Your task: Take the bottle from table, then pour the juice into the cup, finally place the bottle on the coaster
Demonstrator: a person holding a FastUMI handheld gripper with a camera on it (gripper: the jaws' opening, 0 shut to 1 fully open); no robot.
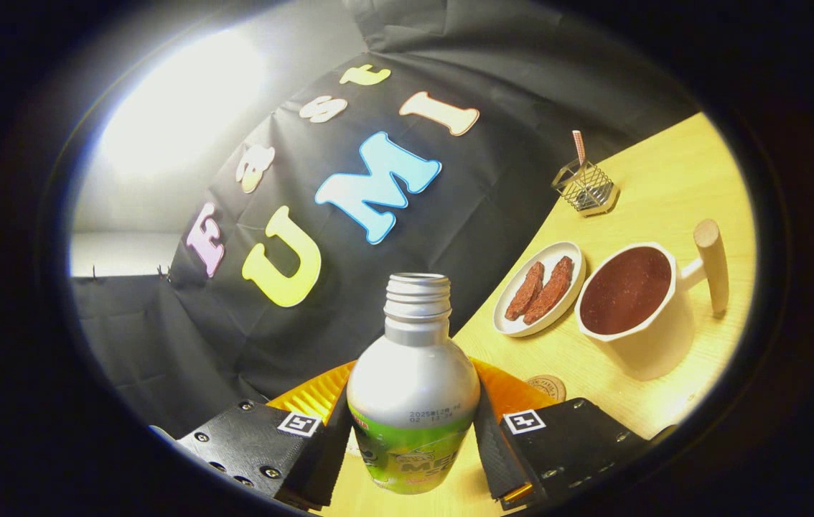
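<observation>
The gripper (413,434) has both fingers clamped against the sides of the bottle (413,380), which stands between them with its open, threaded neck pointing up and away from the camera. The whole scene sits tilted, so the bottle looks carried off the table (672,179) rather than resting on it. Judging by the cup (640,309) to the right, already dark to near its brim, pouring seems finished or close to it, and the step in hand is likely bringing the bottle over to the coaster (548,388). To do this well, hold the squeeze firm, bring the neck back upright so nothing spills, and lower the base flat onto the small round coaster before loosening. That coaster lies just beyond the right finger, near the bottle's right side, partly hidden. A yellow ridged dish (321,395) shows behind the bottle. Farther right sit a plate (515,327) with two brown strips and a wire holder (585,188).
</observation>
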